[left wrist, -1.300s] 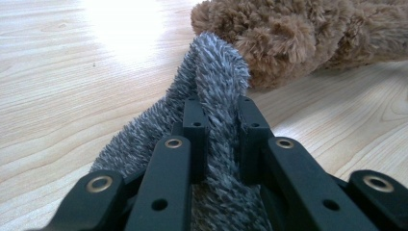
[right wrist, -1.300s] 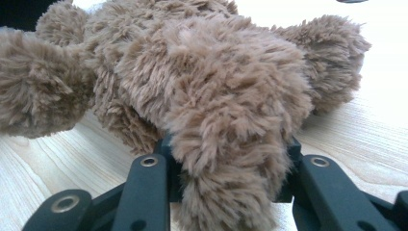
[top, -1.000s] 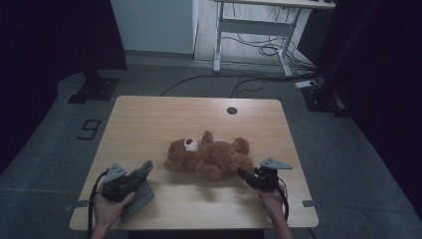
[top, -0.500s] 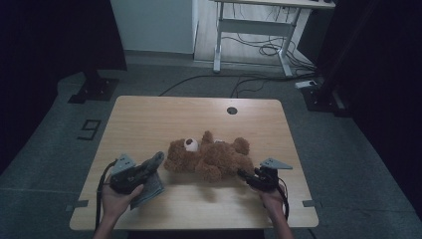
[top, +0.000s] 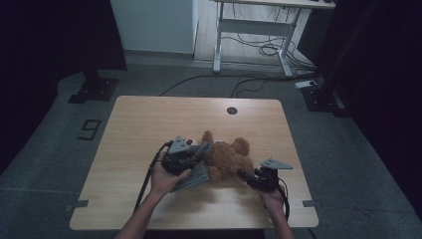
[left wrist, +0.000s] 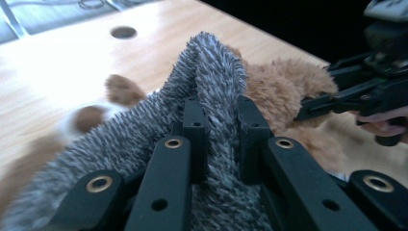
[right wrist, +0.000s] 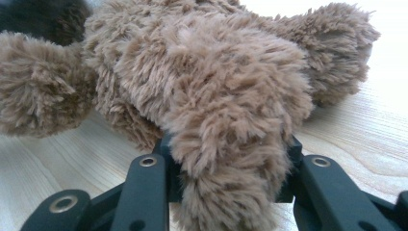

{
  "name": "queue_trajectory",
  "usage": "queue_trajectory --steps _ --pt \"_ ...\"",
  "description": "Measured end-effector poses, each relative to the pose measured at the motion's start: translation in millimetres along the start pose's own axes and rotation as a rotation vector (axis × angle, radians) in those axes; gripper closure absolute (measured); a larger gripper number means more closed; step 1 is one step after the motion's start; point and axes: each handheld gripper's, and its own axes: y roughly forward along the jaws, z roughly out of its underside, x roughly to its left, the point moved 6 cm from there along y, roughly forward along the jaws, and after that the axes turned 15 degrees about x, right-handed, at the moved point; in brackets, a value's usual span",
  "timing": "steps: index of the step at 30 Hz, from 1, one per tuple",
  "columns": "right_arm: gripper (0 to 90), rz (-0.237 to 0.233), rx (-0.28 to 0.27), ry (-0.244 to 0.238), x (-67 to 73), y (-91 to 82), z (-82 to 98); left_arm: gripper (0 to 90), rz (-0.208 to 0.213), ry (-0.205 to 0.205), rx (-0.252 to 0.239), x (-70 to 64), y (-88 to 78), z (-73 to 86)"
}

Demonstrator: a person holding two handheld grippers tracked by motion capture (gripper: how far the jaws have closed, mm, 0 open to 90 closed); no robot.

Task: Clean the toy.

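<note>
A brown teddy bear [top: 229,157] lies on the wooden table [top: 149,119]. My left gripper [top: 203,150] is shut on a grey furry cloth [top: 196,175] and holds it at the bear's head end, hiding most of the head. In the left gripper view the grey cloth [left wrist: 211,77] is pinched between the left gripper [left wrist: 221,111], with the bear [left wrist: 284,91] behind it. My right gripper [top: 244,175] is shut on a limb of the bear at its right end. In the right gripper view that furry limb [right wrist: 226,125] fills the right gripper [right wrist: 228,150].
A round cable hole [top: 231,110] sits in the far part of the tabletop. Behind the table stand a white desk frame [top: 249,30] and loose cables [top: 259,47] on the floor. The table's near edge runs just below both hands.
My left gripper has carried the grey cloth to the right and slightly up, from the table's left front to the bear's head. The right gripper has kept still on the bear.
</note>
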Motion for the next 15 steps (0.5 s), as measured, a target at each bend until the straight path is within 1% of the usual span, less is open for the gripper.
queue_trajectory --steps 1,2,3,4,5,6,12,15 --pt "60.8 -0.002 -0.001 0.001 -0.3 -0.1 0.1 77.2 -0.022 0.013 0.029 0.1 7.7 1.3" --pt "60.8 -0.003 0.001 0.000 -0.7 -0.5 0.3 77.2 -0.034 0.019 0.049 0.3 13.5 3.6" --pt "60.8 -0.003 0.001 -0.001 -0.9 -0.9 0.5 77.2 -0.039 0.022 0.057 1.2 16.5 6.5" --pt "60.8 -0.004 0.003 -0.003 -1.2 -1.6 0.9 77.2 -0.037 0.015 0.058 2.4 17.2 9.3" --pt "60.8 -0.006 0.003 -0.008 -1.6 -2.0 1.0 77.3 -0.027 0.006 0.053 3.9 16.2 11.8" --pt "60.8 -0.009 0.005 -0.011 -1.9 -2.3 1.2 77.3 -0.020 -0.001 0.047 5.4 14.2 14.3" --pt "60.8 -0.006 0.005 -0.017 -1.7 -2.8 0.7 77.5 -0.024 -0.024 0.030 17.1 -5.4 31.0" --pt "60.8 -0.006 0.007 -0.016 -1.7 -3.0 0.9 77.5 -0.046 -0.043 0.012 25.3 -16.9 40.1"
